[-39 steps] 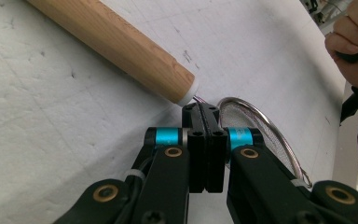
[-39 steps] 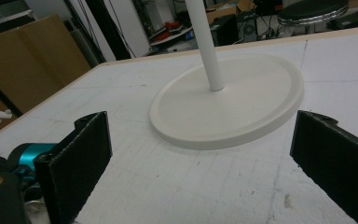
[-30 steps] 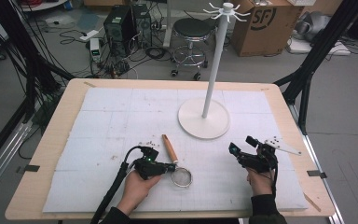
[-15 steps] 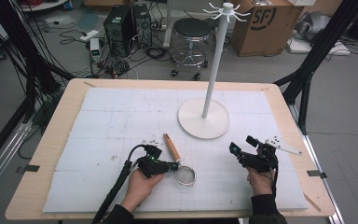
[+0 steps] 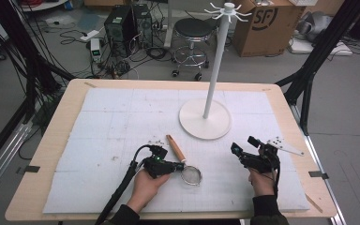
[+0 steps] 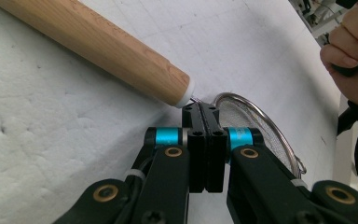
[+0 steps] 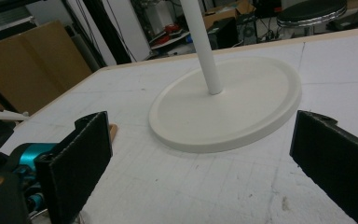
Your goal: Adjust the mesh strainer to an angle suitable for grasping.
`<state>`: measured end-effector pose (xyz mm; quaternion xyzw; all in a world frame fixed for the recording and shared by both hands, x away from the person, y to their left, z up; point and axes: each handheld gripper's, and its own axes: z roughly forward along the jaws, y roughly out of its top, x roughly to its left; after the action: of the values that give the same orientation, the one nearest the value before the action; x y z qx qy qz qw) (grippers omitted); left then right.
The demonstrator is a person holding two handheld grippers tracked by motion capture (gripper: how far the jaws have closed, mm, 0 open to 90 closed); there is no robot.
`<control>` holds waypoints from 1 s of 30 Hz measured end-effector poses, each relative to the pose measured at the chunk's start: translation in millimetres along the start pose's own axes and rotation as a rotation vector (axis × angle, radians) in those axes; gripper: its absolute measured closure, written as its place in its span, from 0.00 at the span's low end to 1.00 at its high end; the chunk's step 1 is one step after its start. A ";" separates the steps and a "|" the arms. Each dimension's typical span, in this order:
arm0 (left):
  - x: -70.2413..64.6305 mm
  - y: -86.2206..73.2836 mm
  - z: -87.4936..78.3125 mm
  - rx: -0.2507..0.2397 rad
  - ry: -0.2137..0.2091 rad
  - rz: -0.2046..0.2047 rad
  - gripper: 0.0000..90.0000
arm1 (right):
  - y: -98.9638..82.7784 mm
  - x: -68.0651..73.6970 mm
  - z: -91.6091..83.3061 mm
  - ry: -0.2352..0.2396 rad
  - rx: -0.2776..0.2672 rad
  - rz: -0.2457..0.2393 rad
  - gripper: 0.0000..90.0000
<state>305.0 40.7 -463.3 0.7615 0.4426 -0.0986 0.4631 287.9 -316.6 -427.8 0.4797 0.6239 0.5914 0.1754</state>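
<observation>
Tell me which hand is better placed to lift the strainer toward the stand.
Left. The left claw is shut on the strainer at the wire neck between its wooden handle and mesh ring. The right claw is open, apart from the strainer, facing the stand.

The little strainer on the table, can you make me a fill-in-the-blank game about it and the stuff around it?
1. The strainer has a handle made of ____.
2. The left gripper has its jaws ____ at the wire neck beside the mesh.
3. The right gripper has its jaws ____, with nothing between them.
4. The tall stand with hooks on top is coloured ____.

Missing words: wood; shut; open; white
</observation>
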 end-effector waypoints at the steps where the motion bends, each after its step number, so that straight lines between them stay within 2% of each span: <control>1: -0.1 0.4 0.5 0.002 0.000 0.000 1.00 | 0.0 0.1 -0.1 0.000 0.000 0.001 0.05; 16: -4.0 6.0 10.4 0.004 0.004 0.008 1.00 | -0.2 0.2 0.5 0.001 0.002 -0.001 0.05; 22: -6.1 5.8 7.5 0.018 0.037 0.049 1.00 | -0.3 0.1 0.8 0.003 0.002 -0.005 0.05; 30: -8.7 2.2 3.6 0.024 0.057 0.065 0.97 | -0.4 0.0 1.0 0.003 0.006 0.000 0.05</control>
<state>302.4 32.4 -459.1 0.7835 0.4295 -0.0674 0.4440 288.5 -316.0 -428.4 0.4794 0.6261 0.5901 0.1732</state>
